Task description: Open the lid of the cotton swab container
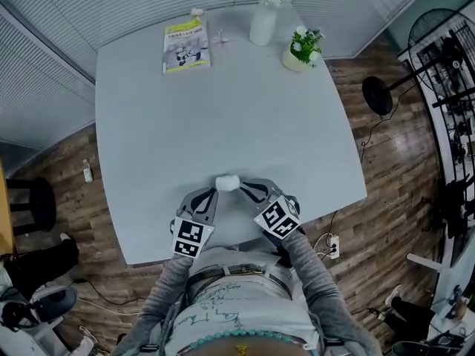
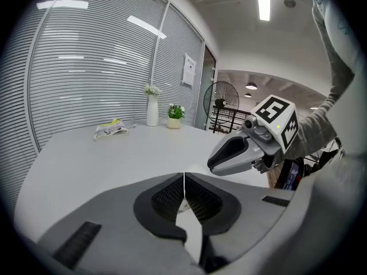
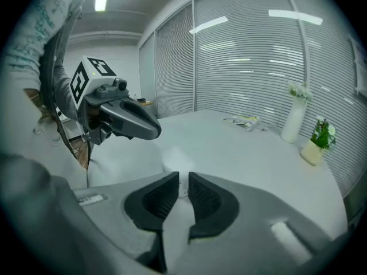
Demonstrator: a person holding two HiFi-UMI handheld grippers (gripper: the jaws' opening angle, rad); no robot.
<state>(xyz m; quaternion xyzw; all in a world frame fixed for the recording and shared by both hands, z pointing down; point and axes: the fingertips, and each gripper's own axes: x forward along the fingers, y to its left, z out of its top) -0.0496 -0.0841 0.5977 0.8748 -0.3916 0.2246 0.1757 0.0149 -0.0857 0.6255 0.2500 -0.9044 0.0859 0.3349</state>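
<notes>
Working from the table (image 1: 223,117): a booklet (image 1: 185,44) lies at its far edge, on the left. My left gripper (image 2: 184,179) is over the table's near edge, its jaws pressed together with nothing between them. The white cotton swab container (image 1: 226,182) stands on the table just inside that near edge, between the two gripper tips. My right gripper (image 3: 183,183) has its jaws a narrow gap apart; I can't tell whether they touch the container. A white vase (image 1: 263,24) and a potted plant (image 1: 303,50) stand at the table's far edge, on the right.

Evenly bright, soft shadows, heavy fisheye edge distortion.
</notes>
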